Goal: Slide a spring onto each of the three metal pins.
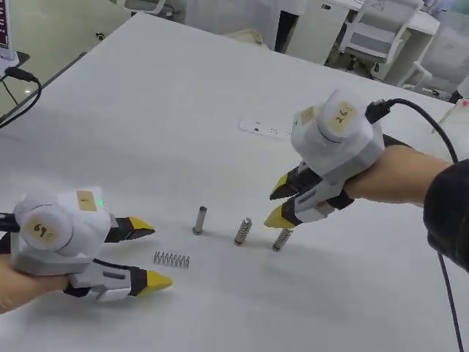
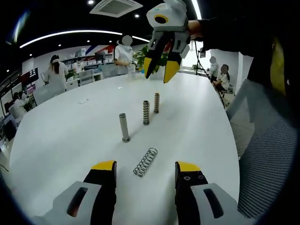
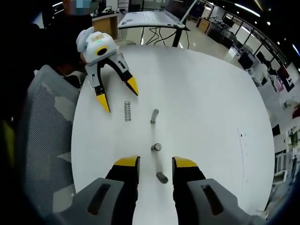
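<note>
- White desk (image 1: 161, 110) carries the three metal pins, upright in a row in the head view.
- The bare pin (image 1: 199, 220) stands at the end nearest my left tongs (image 1: 152, 254). The middle pin (image 1: 242, 231) and the end pin (image 1: 282, 239) each wear a spring.
- A loose spring (image 1: 171, 259) lies flat on the desk near the bare pin. In the left gripper view it sits just ahead of the gap between my left tips.
- Left tongs: spread wide, holding nothing, low over the desk.
- Right tongs (image 1: 275, 204): parted, holding nothing, hovering above the end pin.
</note>
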